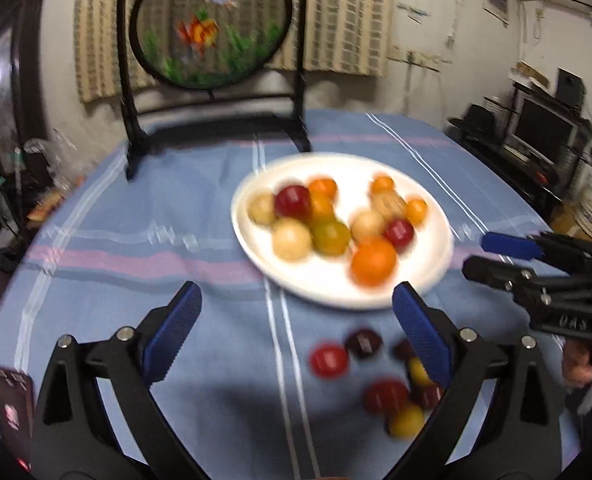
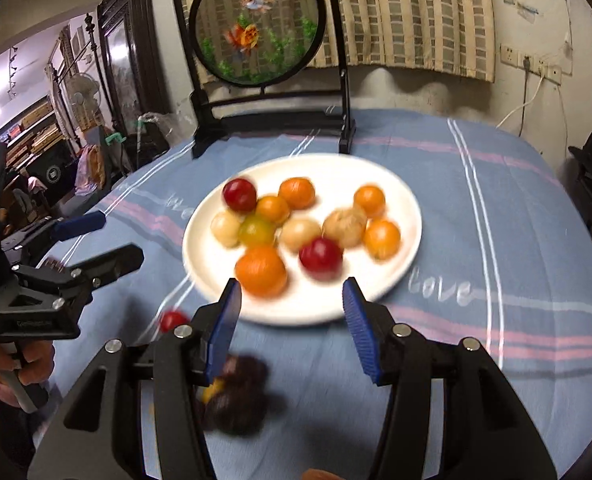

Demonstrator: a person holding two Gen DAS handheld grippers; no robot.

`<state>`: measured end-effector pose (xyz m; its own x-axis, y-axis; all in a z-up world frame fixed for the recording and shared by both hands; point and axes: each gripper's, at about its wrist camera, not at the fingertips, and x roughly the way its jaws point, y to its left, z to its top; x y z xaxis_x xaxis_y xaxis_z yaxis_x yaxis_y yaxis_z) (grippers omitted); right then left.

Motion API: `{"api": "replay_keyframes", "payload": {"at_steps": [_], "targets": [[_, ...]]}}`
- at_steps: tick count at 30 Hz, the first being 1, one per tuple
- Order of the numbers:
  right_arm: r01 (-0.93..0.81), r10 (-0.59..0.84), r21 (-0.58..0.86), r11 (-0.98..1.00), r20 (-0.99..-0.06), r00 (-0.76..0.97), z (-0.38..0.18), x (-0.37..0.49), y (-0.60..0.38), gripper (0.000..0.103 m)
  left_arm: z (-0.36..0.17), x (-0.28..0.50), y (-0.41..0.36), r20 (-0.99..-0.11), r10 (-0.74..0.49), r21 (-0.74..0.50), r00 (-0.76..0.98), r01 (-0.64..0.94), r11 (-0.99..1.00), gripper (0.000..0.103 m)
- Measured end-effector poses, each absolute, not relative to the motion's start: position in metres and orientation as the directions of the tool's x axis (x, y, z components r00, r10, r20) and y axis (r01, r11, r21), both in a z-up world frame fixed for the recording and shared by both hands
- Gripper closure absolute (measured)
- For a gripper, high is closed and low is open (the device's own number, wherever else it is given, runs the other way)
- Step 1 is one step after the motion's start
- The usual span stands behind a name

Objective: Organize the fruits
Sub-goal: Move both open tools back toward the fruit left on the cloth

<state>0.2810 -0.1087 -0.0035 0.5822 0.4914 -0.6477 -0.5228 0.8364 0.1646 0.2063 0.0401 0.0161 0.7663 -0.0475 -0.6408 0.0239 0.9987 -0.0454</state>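
Note:
A white plate (image 1: 432, 276) on the blue striped cloth holds several fruits: oranges, red plums, pale round fruits and a green one. It also shows in the right wrist view (image 2: 400, 196). Loose red, dark and yellow fruits (image 1: 330, 360) lie on the cloth in front of the plate; dark ones (image 2: 240, 396) lie by my right gripper's left finger. My left gripper (image 1: 296, 336) is open and empty, in front of the plate. My right gripper (image 2: 292, 328) is open and empty at the plate's near rim. The frames are blurred.
A black stand with a round goldfish screen (image 1: 212, 24) stands at the table's back edge, behind the plate. The blue cloth (image 2: 516, 240) has white and pink stripes. A dark card (image 1: 12, 408) lies at the left gripper's lower left.

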Motion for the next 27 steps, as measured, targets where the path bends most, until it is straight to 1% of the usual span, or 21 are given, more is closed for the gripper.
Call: {"api": "replay_keyframes", "payload": {"at_steps": [5,10,13,17,20,22,25,27], "targets": [[-0.563,0.478,0.125,0.817,-0.692,0.541,-0.022,0.255,-0.105,0.049,-0.010,0.185,0.042,-0.678,-0.054,-0.051,0.733,0.026,0.998,0.005],[-0.622,0.510,0.131,0.772,-0.711,0.484,-0.029,0.242,-0.095,0.049,-0.007,0.176,0.043,-0.653,-0.064,-0.058,0.755,0.034,0.998,0.005],[-0.620,0.523,0.166,0.767,-0.722,0.453,-0.032,0.244,-0.097,0.049,-0.008,0.174,0.041,-0.657,-0.054,-0.045,0.752,0.032,0.998,0.005],[-0.609,0.518,0.180,0.772,-0.734,0.439,-0.036,0.246,-0.097,0.049,-0.010,0.170,0.036,-0.657,-0.043,-0.015,0.753,0.044,0.999,0.005],[-0.611,0.540,0.225,0.759,-0.740,0.400,-0.041,0.249,-0.096,0.049,-0.009,0.166,0.033,-0.647,-0.035,0.003,0.762,0.048,0.999,0.005],[-0.608,0.541,0.231,0.760,-0.743,0.394,-0.044,0.249,-0.095,0.050,-0.008,0.165,0.033,-0.646,-0.043,-0.003,0.762,0.054,0.999,0.005],[-0.587,0.553,0.269,0.764,-0.742,0.380,-0.046,0.254,-0.100,0.057,-0.009,0.164,0.034,-0.648,-0.068,-0.022,0.758,0.071,0.997,0.005],[-0.563,0.586,0.339,0.754,-0.734,0.342,-0.050,0.260,-0.107,0.059,-0.010,0.163,0.033,-0.654,-0.087,-0.035,0.751,0.085,0.996,0.005]]}}
